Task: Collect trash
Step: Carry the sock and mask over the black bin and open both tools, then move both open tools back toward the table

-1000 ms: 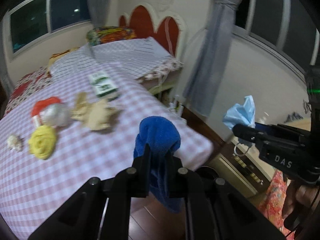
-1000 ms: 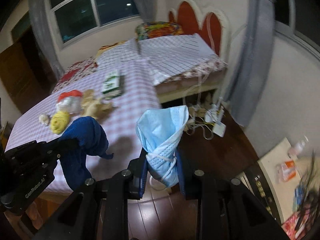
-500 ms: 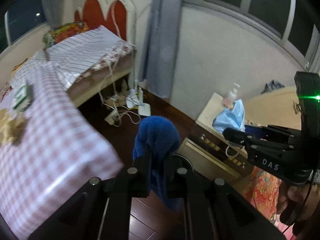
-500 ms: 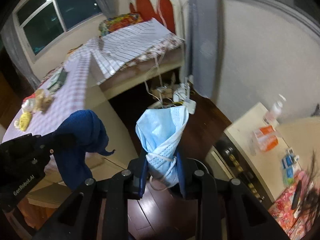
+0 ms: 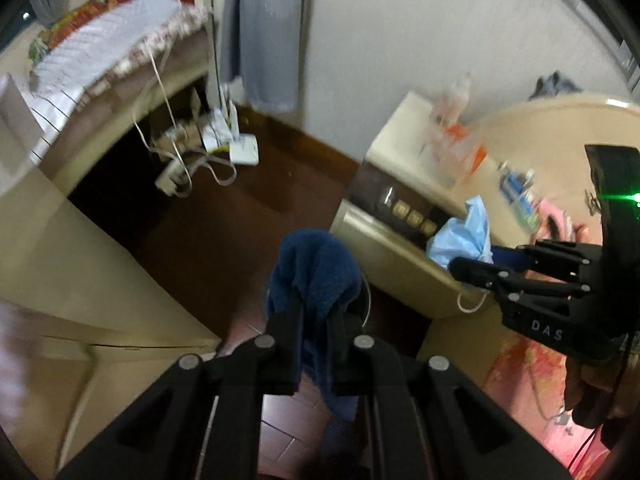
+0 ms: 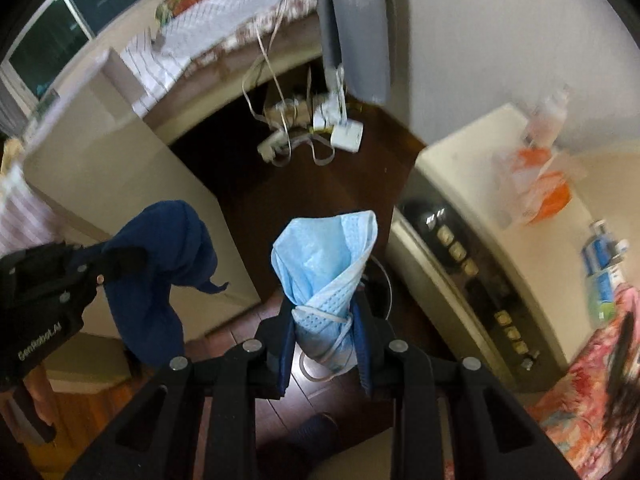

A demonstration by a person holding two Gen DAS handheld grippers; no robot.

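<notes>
Now both views have swung off the checked bed top, which filled them a second ago, and look down at the dark wood floor [image 5: 224,236] between the bed base [image 5: 60,264] and a cream cabinet [image 5: 396,256]. The left gripper [image 5: 318,312] is clamped on a dark blue cloth [image 5: 316,268]; the right gripper [image 6: 322,320] pinches a pale blue face mask [image 6: 326,256]. Both pieces are held in the air, so drop-off seems next, though no bin shows clearly.

Fuzzy dark-blue terry cloth [image 5: 316,268], thin pale-blue nonwoven mask [image 6: 324,264] with dimpled weave, matt black plastic left tool [image 5: 318,320] and right tool [image 6: 322,320], glossy dark wood floor [image 5: 240,220], smooth cream cabinet [image 5: 404,264]
</notes>
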